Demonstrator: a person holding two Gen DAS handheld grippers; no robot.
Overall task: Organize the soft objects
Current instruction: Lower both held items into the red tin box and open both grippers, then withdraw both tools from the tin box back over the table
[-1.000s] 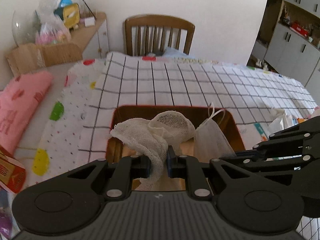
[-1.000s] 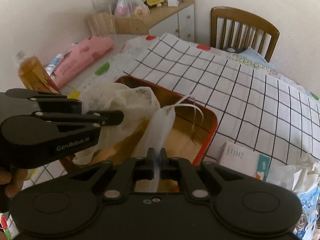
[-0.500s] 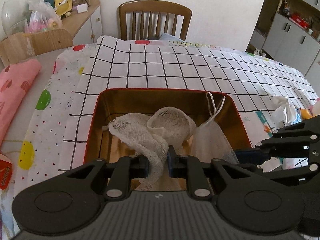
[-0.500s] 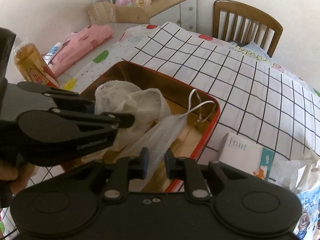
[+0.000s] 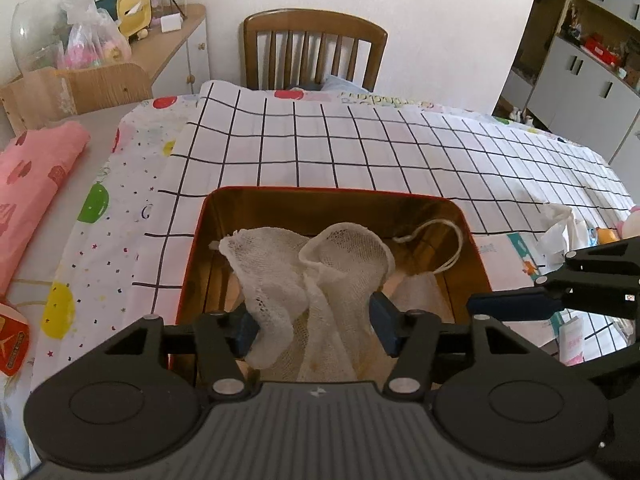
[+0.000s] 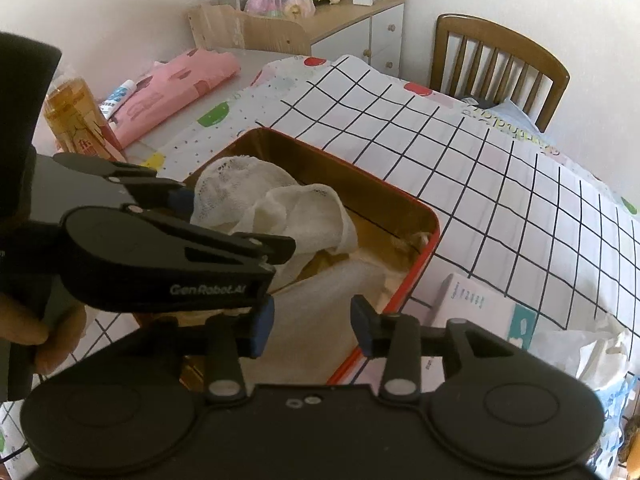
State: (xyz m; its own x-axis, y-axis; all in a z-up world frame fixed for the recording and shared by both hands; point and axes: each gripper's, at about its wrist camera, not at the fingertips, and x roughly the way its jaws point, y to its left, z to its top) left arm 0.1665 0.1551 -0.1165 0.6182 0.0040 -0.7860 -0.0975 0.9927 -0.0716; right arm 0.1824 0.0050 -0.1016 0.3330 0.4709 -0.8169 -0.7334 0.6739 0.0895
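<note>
A red-rimmed tin tray (image 5: 328,192) with a gold inside sits on the checked cloth, also in the right wrist view (image 6: 424,264). A crumpled white mesh cloth (image 5: 304,264) lies in it, also in the right wrist view (image 6: 280,208). A white drawstring bag (image 5: 420,292) lies flat beside it in the tray, with its cord (image 5: 436,240) looped; it also shows in the right wrist view (image 6: 332,292). My left gripper (image 5: 314,330) is open, its jaws on either side of the mesh cloth. My right gripper (image 6: 310,326) is open over the bag.
A pink folded cloth (image 5: 28,184) lies at the table's left. A bottle of amber liquid (image 6: 76,120) stands near it. A white booklet (image 6: 480,312) and crumpled plastic bags (image 6: 580,352) lie right of the tray. A wooden chair (image 5: 316,52) stands behind the table.
Both grippers opened. The left let go of the mesh cloth and the right let go of the drawstring bag, which now lies flat in the tray.
</note>
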